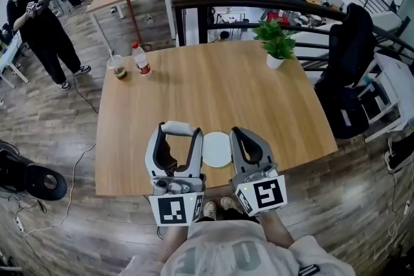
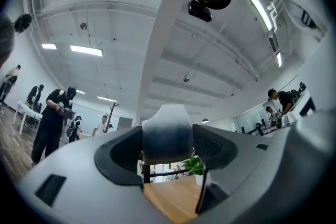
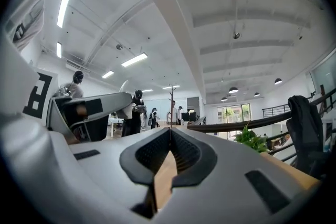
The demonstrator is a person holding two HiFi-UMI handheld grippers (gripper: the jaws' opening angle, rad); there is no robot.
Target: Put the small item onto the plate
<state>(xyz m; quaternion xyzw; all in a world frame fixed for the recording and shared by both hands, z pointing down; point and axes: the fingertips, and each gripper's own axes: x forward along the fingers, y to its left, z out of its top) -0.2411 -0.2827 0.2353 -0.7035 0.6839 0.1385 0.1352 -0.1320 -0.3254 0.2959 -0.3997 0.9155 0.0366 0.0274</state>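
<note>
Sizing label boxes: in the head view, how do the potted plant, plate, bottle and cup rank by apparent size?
1. potted plant
2. plate, partly hidden and nearer the camera
3. bottle
4. cup, close to the bottle

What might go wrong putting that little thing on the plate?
The small pale rounded item could slip from the left hand-held gripper. The round white plate sits near the front edge of the wooden table, so a bump from the shut right hand-held gripper might push it off.
</note>
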